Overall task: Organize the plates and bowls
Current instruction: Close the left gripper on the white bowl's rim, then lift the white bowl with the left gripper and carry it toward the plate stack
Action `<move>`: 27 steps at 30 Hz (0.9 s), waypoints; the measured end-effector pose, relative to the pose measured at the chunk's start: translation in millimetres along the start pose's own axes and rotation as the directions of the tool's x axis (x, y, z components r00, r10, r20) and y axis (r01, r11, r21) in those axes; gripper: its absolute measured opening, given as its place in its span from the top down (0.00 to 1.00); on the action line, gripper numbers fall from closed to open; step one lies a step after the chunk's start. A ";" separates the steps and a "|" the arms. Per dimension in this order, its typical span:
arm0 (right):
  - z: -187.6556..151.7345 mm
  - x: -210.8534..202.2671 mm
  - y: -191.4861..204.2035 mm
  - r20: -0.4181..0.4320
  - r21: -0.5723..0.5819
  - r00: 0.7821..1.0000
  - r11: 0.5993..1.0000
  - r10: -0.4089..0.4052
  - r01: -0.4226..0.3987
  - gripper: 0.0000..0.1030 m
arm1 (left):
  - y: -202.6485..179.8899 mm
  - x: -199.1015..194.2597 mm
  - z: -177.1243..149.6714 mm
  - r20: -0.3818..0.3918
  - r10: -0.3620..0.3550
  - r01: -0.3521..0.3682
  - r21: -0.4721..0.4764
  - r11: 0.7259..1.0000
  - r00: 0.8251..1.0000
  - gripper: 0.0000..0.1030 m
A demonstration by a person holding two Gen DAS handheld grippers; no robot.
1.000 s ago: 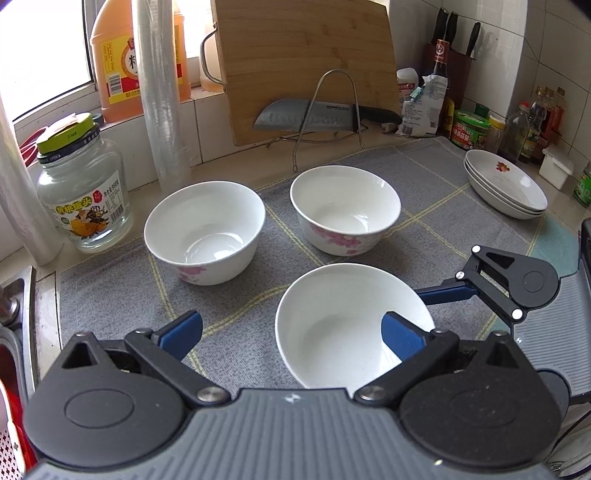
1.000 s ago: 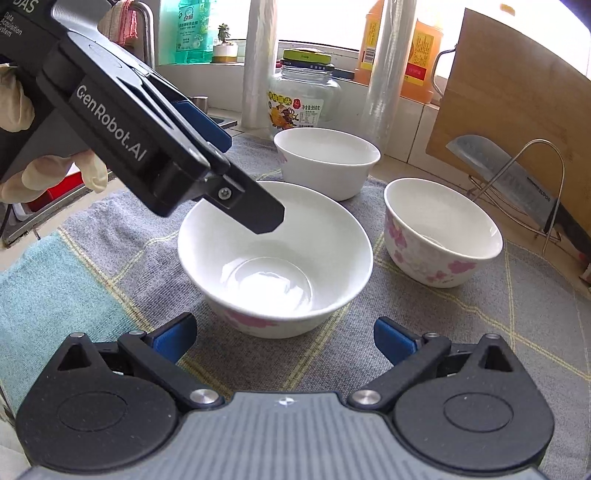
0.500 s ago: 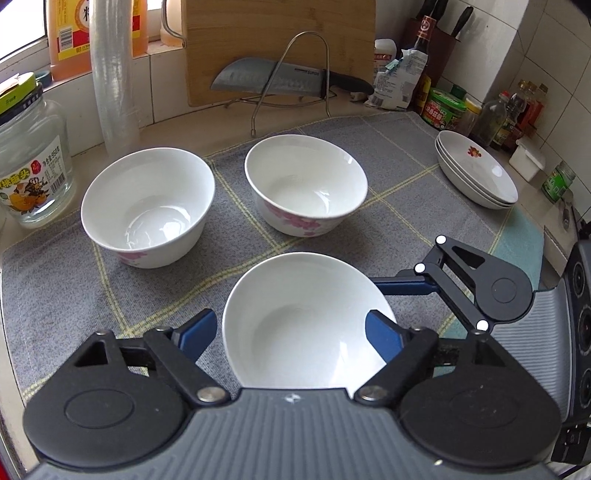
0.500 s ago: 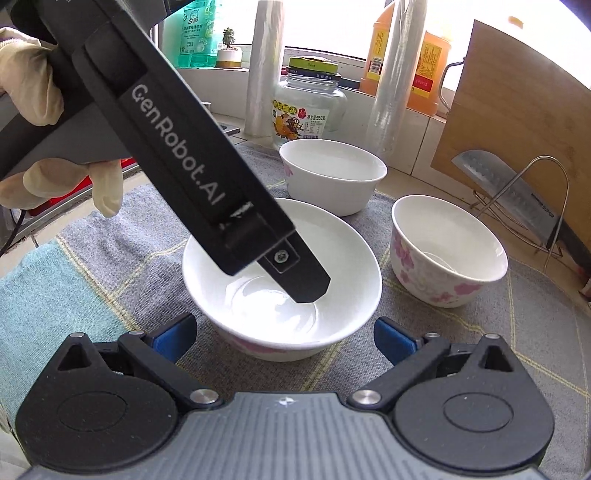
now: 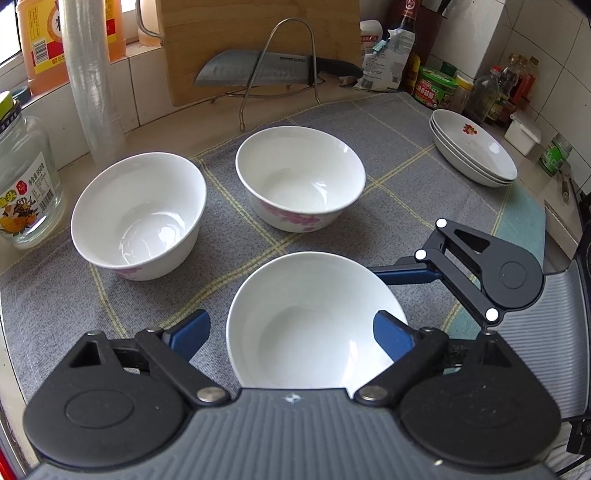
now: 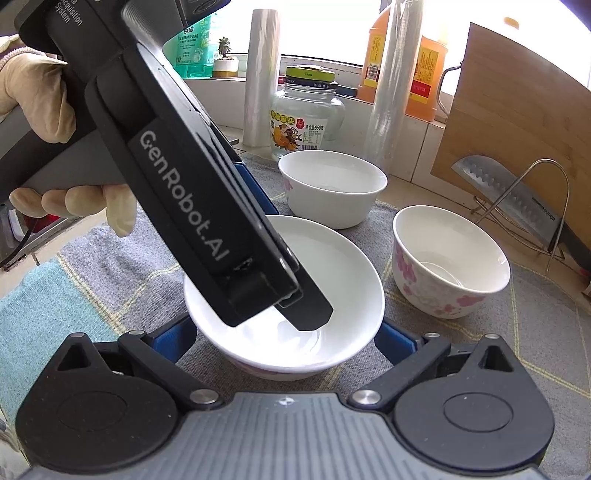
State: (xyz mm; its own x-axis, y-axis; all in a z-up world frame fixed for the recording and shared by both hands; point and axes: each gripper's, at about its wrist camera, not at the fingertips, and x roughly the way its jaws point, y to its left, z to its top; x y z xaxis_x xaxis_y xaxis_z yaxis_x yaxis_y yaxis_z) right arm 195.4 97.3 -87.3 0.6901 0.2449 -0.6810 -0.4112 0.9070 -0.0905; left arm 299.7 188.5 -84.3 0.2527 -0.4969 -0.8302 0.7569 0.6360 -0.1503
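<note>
A kitchen counter (image 5: 159, 122) runs beneath a bright window (image 6: 332, 33), daylight washing out the panes. White tiles (image 5: 535, 40) cover the wall at the far right. A grey checked cloth (image 5: 399, 147) lies over the worktop. A wooden cutting board (image 5: 258, 37) leans against the far wall, with a cleaver (image 5: 255, 68) on a wire rack (image 5: 280, 59) before it.
</note>
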 end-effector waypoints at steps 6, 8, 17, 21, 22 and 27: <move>-1.2 -0.1 -2.7 -0.002 0.011 1.000 1.000 0.004 -0.003 0.00 | 1.6 2.8 0.5 -0.049 -0.014 0.014 -0.003 1.000 0.999 0.09; -0.6 -0.1 -3.3 -0.002 0.012 1.000 1.000 0.009 -0.009 0.00 | 3.2 2.6 2.0 -0.063 -0.030 0.030 -0.007 1.000 0.998 0.11; -2.1 -4.0 -5.8 0.010 0.043 1.000 0.999 0.012 -0.012 0.05 | 1.8 5.0 7.4 -0.103 -0.045 0.046 0.009 0.999 0.994 0.19; -2.2 -3.7 -7.5 0.010 0.056 1.000 0.998 0.023 -0.023 0.08 | -0.6 6.4 9.2 -0.109 -0.052 0.055 0.021 0.998 0.993 0.19; -2.3 -4.1 -7.0 0.010 0.058 1.000 0.998 0.023 -0.024 0.08 | -0.6 7.1 9.5 -0.110 -0.052 0.055 0.023 0.998 0.993 0.19; -2.6 -5.4 -6.4 0.006 0.065 1.000 0.998 0.021 -0.022 0.09 | -0.6 8.9 10.9 -0.111 -0.057 0.060 0.024 0.998 0.992 0.20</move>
State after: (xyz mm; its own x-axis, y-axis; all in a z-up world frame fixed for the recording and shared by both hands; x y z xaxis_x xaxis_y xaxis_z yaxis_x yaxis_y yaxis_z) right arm 192.8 89.3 -84.9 0.6845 0.2662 -0.6786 -0.3864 0.9219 -0.0282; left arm 308.0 177.3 -85.8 0.1407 -0.4636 -0.8748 0.7847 0.5910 -0.1870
